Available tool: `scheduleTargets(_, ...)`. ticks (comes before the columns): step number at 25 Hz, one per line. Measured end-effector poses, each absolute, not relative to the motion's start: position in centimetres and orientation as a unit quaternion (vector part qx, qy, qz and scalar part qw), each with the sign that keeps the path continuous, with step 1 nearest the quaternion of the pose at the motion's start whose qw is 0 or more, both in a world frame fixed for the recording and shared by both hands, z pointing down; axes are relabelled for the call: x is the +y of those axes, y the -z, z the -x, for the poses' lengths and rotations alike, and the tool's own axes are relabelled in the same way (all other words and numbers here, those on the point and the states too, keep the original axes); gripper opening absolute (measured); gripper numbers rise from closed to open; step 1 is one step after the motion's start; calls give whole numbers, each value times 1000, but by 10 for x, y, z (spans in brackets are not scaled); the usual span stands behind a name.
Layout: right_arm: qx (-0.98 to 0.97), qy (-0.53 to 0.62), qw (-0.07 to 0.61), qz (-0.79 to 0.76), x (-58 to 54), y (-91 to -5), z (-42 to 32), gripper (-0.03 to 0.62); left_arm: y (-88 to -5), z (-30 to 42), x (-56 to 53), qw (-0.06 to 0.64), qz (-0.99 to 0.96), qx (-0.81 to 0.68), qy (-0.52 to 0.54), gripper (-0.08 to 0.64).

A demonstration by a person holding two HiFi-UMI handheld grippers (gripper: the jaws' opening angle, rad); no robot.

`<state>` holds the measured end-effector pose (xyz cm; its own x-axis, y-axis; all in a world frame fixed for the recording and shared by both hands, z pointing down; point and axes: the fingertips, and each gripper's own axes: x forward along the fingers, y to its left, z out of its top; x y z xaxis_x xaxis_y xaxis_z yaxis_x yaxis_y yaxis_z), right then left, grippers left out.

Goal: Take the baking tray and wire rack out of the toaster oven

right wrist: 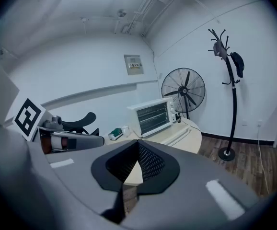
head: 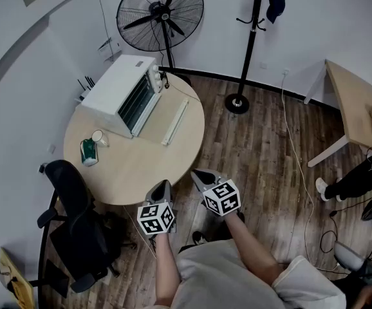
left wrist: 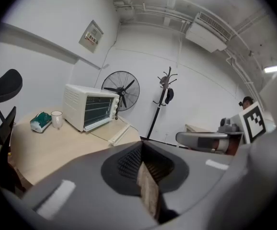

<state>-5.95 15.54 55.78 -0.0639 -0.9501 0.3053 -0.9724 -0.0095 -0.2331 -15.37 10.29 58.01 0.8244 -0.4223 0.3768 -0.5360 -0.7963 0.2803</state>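
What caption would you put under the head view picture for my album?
The left tongs and right tongs, both shut, hover by the round table facing the white toaster oven.

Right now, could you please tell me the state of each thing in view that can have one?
Toaster oven: door shut.
Mug: upright.
Fan: blades not spinning.
Left tool: shut, empty.
Right tool: shut, empty.

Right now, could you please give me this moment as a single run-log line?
left gripper: shut, empty | right gripper: shut, empty | toaster oven: door closed, on round table | grippers: at table's near edge, apart from oven
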Motion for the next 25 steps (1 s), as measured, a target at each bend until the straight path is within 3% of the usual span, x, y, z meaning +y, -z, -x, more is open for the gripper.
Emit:
scheduleTargets(13,-691,-202,-42,-693,166,-553,52,0,-581,162,111,209,-938,-238,-139,55)
scheduleTargets(17,-697,-210,-64,-683,166,-554,60,0,-583,172,114,171,-938,-244,-176,55)
scheduleTargets(25,-713,-183,-38,-676,147,-546,69,0,-583,196,90,162,-931,-275,-178,56)
